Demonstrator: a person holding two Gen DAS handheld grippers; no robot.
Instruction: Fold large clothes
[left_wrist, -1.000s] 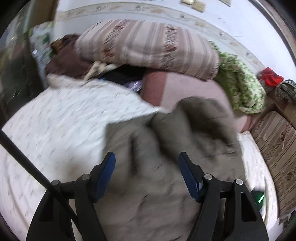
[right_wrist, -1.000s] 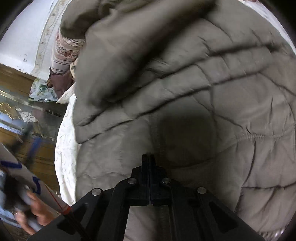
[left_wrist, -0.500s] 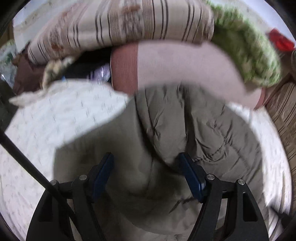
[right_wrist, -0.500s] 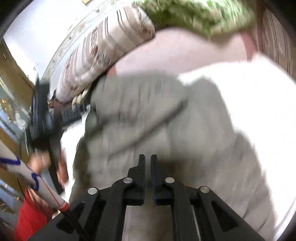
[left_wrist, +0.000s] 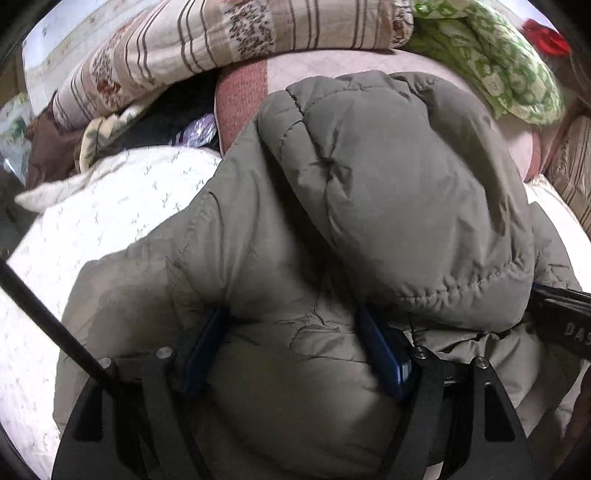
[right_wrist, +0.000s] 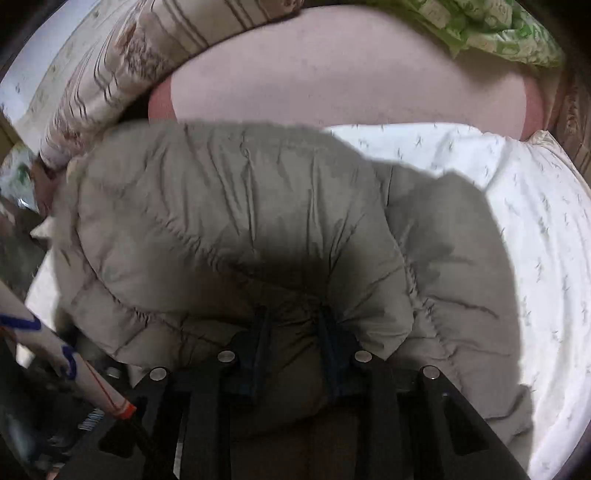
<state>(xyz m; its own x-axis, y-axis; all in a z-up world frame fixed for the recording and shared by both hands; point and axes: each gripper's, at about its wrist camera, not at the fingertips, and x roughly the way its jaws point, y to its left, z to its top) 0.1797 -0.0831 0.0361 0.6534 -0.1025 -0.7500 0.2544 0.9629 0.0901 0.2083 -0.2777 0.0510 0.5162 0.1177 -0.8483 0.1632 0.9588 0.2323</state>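
Two wrist fisheyes, close above padded grey jacket (left_wrist: 369, 192) (right_wrist: 229, 221), facing the far bedding pile; both share jacket and pink blanket (left_wrist: 295, 72) (right_wrist: 332, 74).

Puffy grey-green jacket (left_wrist: 369, 192) (quilted), bunched on bed

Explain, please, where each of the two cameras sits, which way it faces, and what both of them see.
Left wrist: sits behind the left gripper, faces forward over the grey padded jacket toward the striped quilt; both blue-padded fingers show, spread apart.
Right wrist: sits behind the right gripper, faces forward and down at the jacket on the white bedsheet; its fingers press into the fabric, partly open.
Shared: the jacket, bedsheet, striped quilt, pink bedding and green patterned blanket.
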